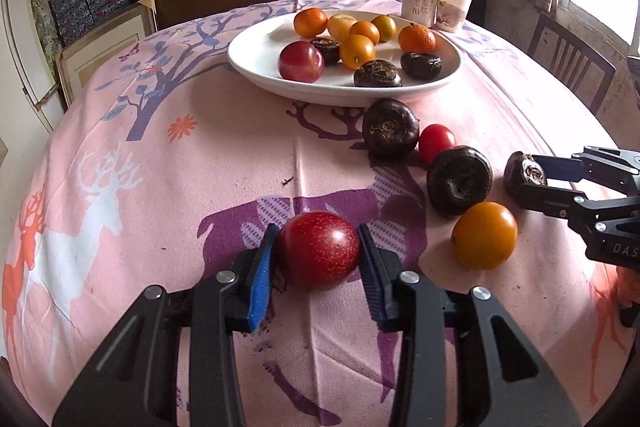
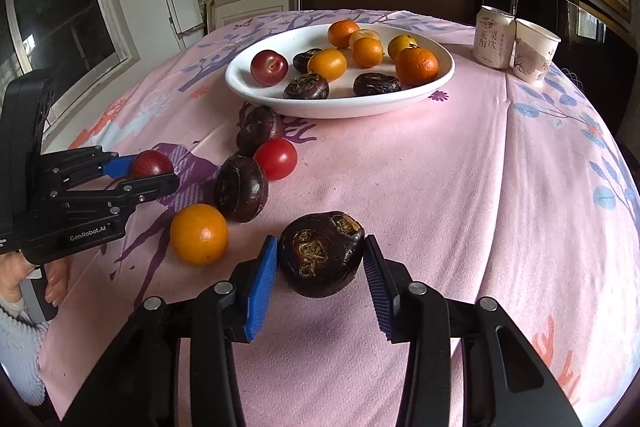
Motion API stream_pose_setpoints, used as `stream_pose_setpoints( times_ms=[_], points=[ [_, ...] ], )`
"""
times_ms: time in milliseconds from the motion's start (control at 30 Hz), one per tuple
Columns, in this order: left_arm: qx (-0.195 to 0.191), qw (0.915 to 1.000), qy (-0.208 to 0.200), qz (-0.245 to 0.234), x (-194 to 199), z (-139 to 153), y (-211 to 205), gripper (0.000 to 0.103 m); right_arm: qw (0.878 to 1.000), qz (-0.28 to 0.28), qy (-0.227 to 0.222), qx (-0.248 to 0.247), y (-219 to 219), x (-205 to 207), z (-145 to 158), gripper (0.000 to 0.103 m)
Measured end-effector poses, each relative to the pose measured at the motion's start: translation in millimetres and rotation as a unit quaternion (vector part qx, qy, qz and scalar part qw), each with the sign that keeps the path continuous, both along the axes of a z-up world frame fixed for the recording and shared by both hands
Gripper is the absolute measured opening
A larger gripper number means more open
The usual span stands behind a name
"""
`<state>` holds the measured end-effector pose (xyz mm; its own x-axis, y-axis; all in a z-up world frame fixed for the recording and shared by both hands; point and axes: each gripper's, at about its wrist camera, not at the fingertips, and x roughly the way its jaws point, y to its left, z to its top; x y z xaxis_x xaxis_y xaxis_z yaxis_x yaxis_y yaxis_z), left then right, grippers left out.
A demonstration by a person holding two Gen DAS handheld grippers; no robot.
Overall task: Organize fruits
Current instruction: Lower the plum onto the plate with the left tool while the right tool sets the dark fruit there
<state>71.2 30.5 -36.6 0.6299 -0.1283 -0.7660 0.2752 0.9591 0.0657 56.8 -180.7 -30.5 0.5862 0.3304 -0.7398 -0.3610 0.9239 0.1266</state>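
Observation:
My left gripper (image 1: 318,229) is shut on a red plum (image 1: 318,253) that rests on the pink tablecloth; both pads press its sides. In the right wrist view, the same left gripper (image 2: 155,171) and plum (image 2: 151,162) appear at the left. My right gripper (image 2: 320,241) is shut on a dark water chestnut (image 2: 322,255), pads against both sides. Loose between the two lie an orange fruit (image 1: 484,235), two more dark chestnuts (image 1: 459,181) (image 1: 391,134) and a cherry tomato (image 1: 437,142). Behind them, a white plate (image 1: 256,55) holds several oranges, dark chestnuts and a plum.
A drink can (image 1: 419,3) and a paper cup (image 1: 454,7) stand behind the plate at the far right. A wooden chair (image 1: 572,63) sits past the table's right edge. Shelves with boxes fill the back wall. A person's hand (image 2: 52,287) holds the left gripper.

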Motion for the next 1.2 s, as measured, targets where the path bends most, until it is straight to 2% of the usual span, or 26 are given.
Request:
stream_pose_setpoints(
  times_ms=[133, 267, 367, 567, 800, 833, 867, 900, 933, 1067, 1133, 1200],
  points=[
    [-0.004, 0.9999, -0.015, 0.005, -5.7, 6.0, 2.5, 0.038, 1.0, -0.003, -0.001, 0.009, -2.4, -0.4, 0.4, 0.044],
    [-0.038, 0.9991, -0.018, 0.003, 0.2, 20.6, 8.1, 0.038, 0.999, -0.02, -0.013, 0.042, -13.0, -0.6, 7.6, 0.044],
    [-0.033, 0.9987, -0.037, 0.0, 14.7, 40.5, 3.9, 0.038, 0.997, -0.039, -0.037, 0.06, -21.2, 3.3, 21.8, 0.044],
    [-0.049, 0.997, -0.06, 0.009, 75.1, 77.2, -5.7, 0.038, 0.995, -0.061, -0.06, 0.051, -19.9, 50.3, 56.6, 0.044],
    [-0.091, 0.9941, -0.039, 0.044, 157.3, 69.2, -4.7, 0.04, 0.994, -0.074, -0.056, 0.059, 3.7, 118.2, 51.8, 0.044],
    [-0.099, 0.9931, -0.037, 0.052, 163.3, 64.8, -2.0, 0.052, 0.994, -0.074, -0.055, 0.065, 5.9, 124.9, 48.8, 0.045],
    [-0.108, 0.9918, -0.035, 0.058, 166.8, 60.6, 0.9, 0.059, 0.993, -0.076, -0.056, 0.076, 6.2, 129.4, 45.7, 0.045],
    [-0.117, 0.991, -0.031, 0.057, 168.1, 56.6, 3.7, 0.075, 0.991, -0.078, -0.057, 0.089, 4.0, 131.5, 44.0, 0.047],
    [-0.122, 0.9907, -0.03, 0.053, 167.9, 54.3, 6.2, 0.08, 0.991, -0.075, -0.056, 0.1, 0.5, 131.9, 43.8, 0.056],
    [-0.123, 0.9897, -0.037, 0.063, 158.7, 55.1, 16.3, 0.081, 0.986, -0.097, -0.071, 0.119, -14.7, 126.0, 48.6, 0.06],
    [-0.132, 0.988, -0.044, 0.068, 152.0, 58.1, 20.1, 0.09, 0.986, -0.096, -0.065, 0.118, -16.6, 122.2, 46.6, 0.062],
    [-0.13, 0.9876, -0.051, 0.071, 143.3, 60.9, 22.4, 0.09, 0.987, -0.096, -0.061, 0.114, -17.9, 116.7, 43.5, 0.065]
  ],
)
